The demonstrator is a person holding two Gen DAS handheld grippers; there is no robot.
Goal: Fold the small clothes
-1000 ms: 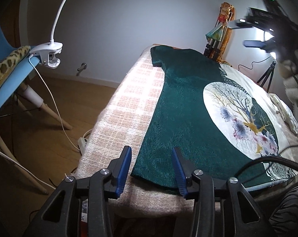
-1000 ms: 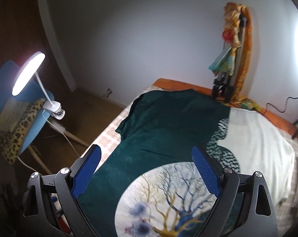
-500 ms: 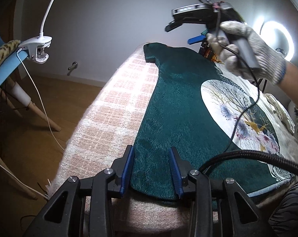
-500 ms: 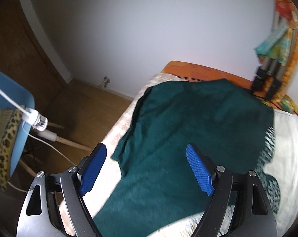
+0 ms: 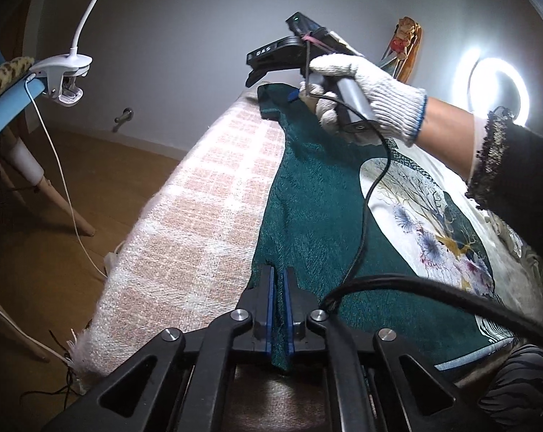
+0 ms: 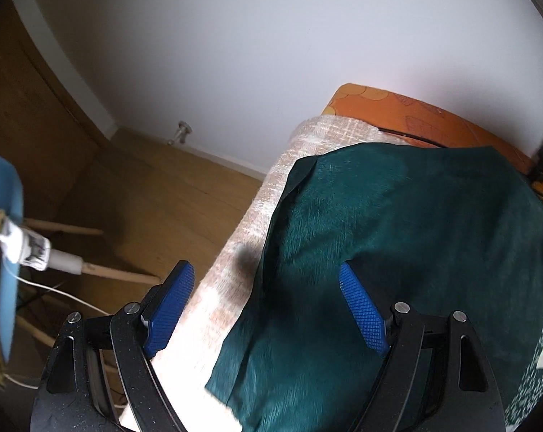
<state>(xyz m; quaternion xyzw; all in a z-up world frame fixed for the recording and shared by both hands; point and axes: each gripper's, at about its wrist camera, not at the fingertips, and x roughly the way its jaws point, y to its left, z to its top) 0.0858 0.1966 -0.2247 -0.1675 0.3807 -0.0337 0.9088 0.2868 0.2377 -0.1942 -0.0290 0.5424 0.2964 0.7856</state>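
Note:
A dark green T-shirt with a round white tree print lies flat on the pink checked blanket. My left gripper is shut on the shirt's near hem corner at the blanket's front edge. My right gripper is open and hovers over the shirt's far sleeve, one finger above the blanket, the other above the green cloth. In the left wrist view a white-gloved hand holds the right gripper over the far sleeve.
A blue chair with a clip lamp and leopard cloth stands left of the bed. A ring light glows at the far right. An orange mattress edge shows beyond the blanket. Black cables trail over the shirt.
My left gripper has closed on the shirt's near hem. My right gripper has moved forward and down toward the far sleeve, still open.

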